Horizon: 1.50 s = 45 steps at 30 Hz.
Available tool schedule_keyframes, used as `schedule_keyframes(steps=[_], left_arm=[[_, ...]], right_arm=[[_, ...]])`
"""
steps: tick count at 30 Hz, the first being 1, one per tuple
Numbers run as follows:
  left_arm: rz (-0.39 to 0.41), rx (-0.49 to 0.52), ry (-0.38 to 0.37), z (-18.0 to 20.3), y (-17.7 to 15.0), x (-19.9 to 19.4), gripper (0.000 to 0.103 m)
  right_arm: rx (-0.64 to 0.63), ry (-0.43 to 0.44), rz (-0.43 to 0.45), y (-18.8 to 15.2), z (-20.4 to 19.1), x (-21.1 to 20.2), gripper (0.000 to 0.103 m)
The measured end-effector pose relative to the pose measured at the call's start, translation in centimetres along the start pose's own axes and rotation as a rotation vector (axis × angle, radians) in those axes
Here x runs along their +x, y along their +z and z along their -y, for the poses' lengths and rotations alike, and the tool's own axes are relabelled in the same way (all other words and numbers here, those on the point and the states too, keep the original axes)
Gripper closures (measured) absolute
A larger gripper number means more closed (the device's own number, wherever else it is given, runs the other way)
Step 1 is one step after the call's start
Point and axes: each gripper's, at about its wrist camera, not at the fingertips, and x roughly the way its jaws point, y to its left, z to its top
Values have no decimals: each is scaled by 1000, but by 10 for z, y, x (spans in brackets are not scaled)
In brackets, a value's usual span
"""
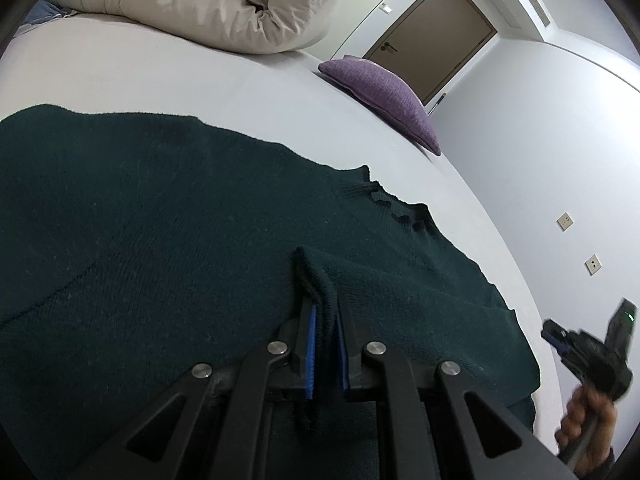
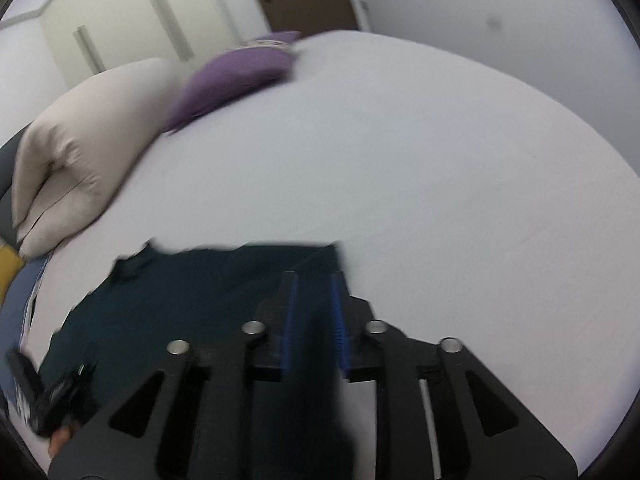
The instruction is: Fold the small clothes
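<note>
Closest in the left wrist view, the left gripper (image 1: 325,312) has its 2 black fingers with blue ribbed pads (image 1: 311,344) drawn narrow, pinching a raised fold of the dark green knitted sweater (image 1: 160,220). The sweater lies spread flat across the pale grey bed sheet (image 1: 180,76), its ribbed collar pointing toward the bed's far edge. At that view's lower right edge, off the bed, a person's hand (image 1: 584,412) carries the right gripper (image 1: 550,330), small and blurred.

The right wrist view is smeared with motion. Here the right gripper's blue pads (image 2: 338,312) stand a little apart; dark cloth fills the gap behind them, but I cannot tell whether they press on it or merely hang over it. This view alone shows a squared corner of the sweater lying on the sheet, the other gripper at the lower left, and a yellow patch beside blue fabric at the left edge.

Further off, both views show 1 purple textured cushion (image 1: 384,96) and 1 rolled cream duvet (image 1: 192,4). Beyond the bed stands 1 brown door with a dark handle (image 1: 436,36). Only the left view shows 2 square wall sockets (image 1: 565,222) on the white wall. No writing or label is legible anywhere.
</note>
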Motion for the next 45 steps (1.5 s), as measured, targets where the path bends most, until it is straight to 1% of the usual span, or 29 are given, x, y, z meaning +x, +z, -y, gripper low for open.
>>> schedule_keyframes(steps=[1, 2, 4, 6, 8, 9, 10, 12, 13, 14, 15, 16, 17, 18, 20, 21, 23, 25, 26, 27, 28, 30, 32, 34, 36, 38, 41, 43, 45], left_arm=[[-1, -2, -1, 0, 0, 0, 90], [-1, -2, -2, 0, 0, 1, 90], [-1, -1, -2, -1, 0, 0, 90], [-2, -4, -4, 0, 1, 0, 90], [-5, -10, -11, -1, 1, 0, 90], [-11, -20, -17, -2, 2, -1, 90], [-24, -36, -27, -3, 5, -3, 89], [-51, -37, -17, -2, 8, -9, 86], [-59, -26, 9, 0, 9, -17, 76], [-52, -18, 26, 1, 9, -29, 55], [-27, -14, 41, 1, 10, -47, 42], [12, -13, 64, -2, 11, -66, 23], [44, -13, 76, -5, 12, -81, 17], [83, -15, 82, -11, 14, -101, 17], [123, -59, 85, -34, 16, -138, 17], [150, -106, 92, -53, 15, -159, 17], [189, -196, 111, -90, 11, -191, 17], [241, -322, 135, -135, 2, -223, 17], [266, -397, 145, -158, -4, -238, 17], [287, -469, 152, -180, -11, -251, 17], [318, -563, 161, -207, -20, -267, 17], [367, -670, 170, -240, -33, -286, 17], [407, -731, 126, -262, -38, -297, 18], [456, -803, 80, -279, -39, -305, 18], [492, -849, 69, -291, -35, -312, 18], [527, -918, 80, -307, -32, -314, 18], [571, -998, 108, -322, -26, -313, 18], [588, -1030, 127, -327, -19, -312, 18], [580, -1026, 141, -329, -11, -310, 24]], right_arm=[[-30, 7, -21, -8, -6, 2, 81], [-70, -14, -67, -19, -12, 11, 81], [-81, -50, -142, -32, -8, 32, 81], [-52, -1, -100, -34, 0, 35, 81], [-4, 29, -107, -31, 7, 32, 81], [1, 25, -102, -31, 8, 29, 81], [-3, 9, -98, -30, 10, 26, 81], [6, -83, -80, -33, 14, 13, 80], [20, -129, -73, -33, 18, 6, 78], [48, -136, -56, -34, 23, -5, 76], [79, -114, -32, -35, 27, -18, 76], [99, -105, -9, -37, 28, -30, 74], [105, -99, 13, -40, 25, -42, 68], [102, -87, 27, -39, 25, -52, 67], [63, -31, 54, -46, 5, -73, 64], [46, -8, 55, -48, -4, -78, 62], [10, 82, 45, -56, -29, -91, 61], [-5, 159, 28, -64, -52, -95, 56], [-9, 216, 13, -69, -66, -98, 51], [-12, 245, 6, -73, -78, -99, 48], [-19, 272, -7, -78, -91, -99, 48], [-33, 318, -35, -88, -115, -96, 48], [-45, 363, -77, -101, -136, -92, 48], [-47, 384, -106, -113, -149, -90, 48], [-39, 398, -133, -125, -158, -85, 48], [-33, 400, -151, -136, -164, -82, 48], [-20, 400, -163, -148, -161, -83, 48], [-1, 401, -172, -151, -157, -78, 48], [21, 407, -179, -154, -154, -68, 48]])
